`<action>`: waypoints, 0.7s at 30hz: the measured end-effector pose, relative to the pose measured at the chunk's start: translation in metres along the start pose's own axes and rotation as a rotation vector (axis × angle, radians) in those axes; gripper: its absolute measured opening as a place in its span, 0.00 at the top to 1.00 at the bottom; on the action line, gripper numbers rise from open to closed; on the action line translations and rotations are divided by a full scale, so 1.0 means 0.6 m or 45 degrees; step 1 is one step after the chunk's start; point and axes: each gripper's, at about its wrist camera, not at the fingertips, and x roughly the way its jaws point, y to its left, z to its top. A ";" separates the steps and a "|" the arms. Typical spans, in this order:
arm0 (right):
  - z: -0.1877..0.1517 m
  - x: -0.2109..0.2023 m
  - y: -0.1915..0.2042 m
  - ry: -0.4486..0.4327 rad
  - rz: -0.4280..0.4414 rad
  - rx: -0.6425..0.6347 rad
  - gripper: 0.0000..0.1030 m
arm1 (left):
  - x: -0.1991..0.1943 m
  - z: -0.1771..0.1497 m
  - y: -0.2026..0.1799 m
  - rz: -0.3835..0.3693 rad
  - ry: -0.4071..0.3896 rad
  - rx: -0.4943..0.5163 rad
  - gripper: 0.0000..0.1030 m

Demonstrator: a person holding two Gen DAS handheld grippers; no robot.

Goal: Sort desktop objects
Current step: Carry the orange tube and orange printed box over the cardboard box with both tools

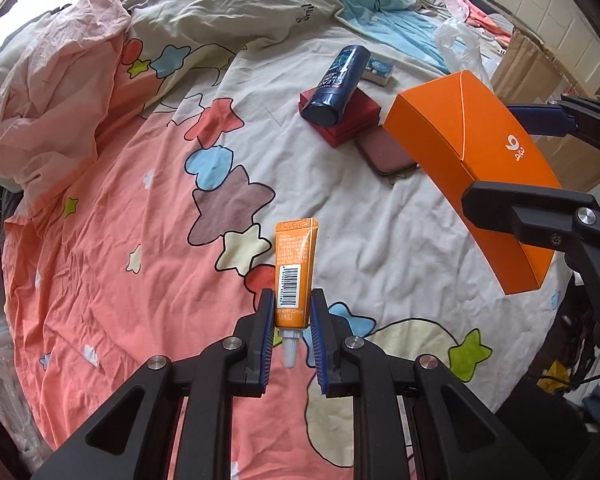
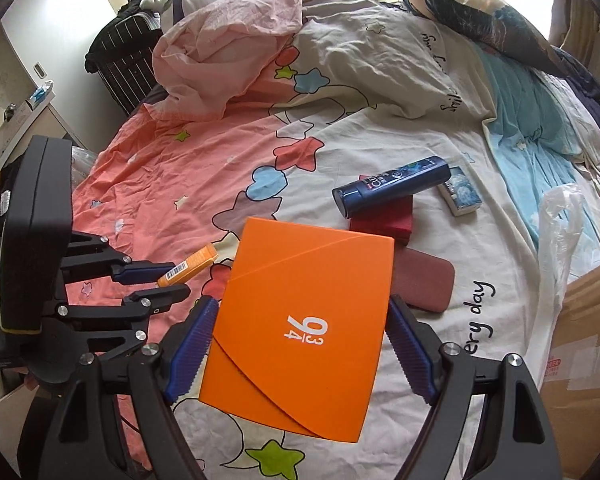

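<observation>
Above a bed, the left tongs are clamped on a small orange tube with a white nozzle and a barcode label, its crimped end pointing away from the camera. The right tongs grip a flat orange box printed with a white "9¾", held by its two side edges clear of the bedding. On the bed's cartoon-star duvet, salmon pink and white, a dark blue bottle lies across a red box. A small blue-and-white pack sits just beyond the bottle, and a dusky-pink flat case lies beside the red box, partly hidden by the orange box. A crumpled pale pink sheet is heaped at the far side, a patterned pillow near it. A cardboard carton stands beside the bed
</observation>
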 end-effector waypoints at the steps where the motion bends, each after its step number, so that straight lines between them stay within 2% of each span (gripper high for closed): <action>1: -0.002 -0.013 -0.001 -0.009 0.000 0.004 0.22 | -0.010 0.000 -0.008 -0.007 -0.006 -0.014 0.83; 8: -0.024 -0.092 -0.008 -0.041 -0.015 -0.001 0.22 | -0.068 -0.003 -0.074 -0.008 -0.028 -0.016 0.83; 21: -0.070 -0.229 -0.084 -0.114 -0.075 0.067 0.22 | -0.168 0.063 -0.195 0.009 -0.132 0.045 0.83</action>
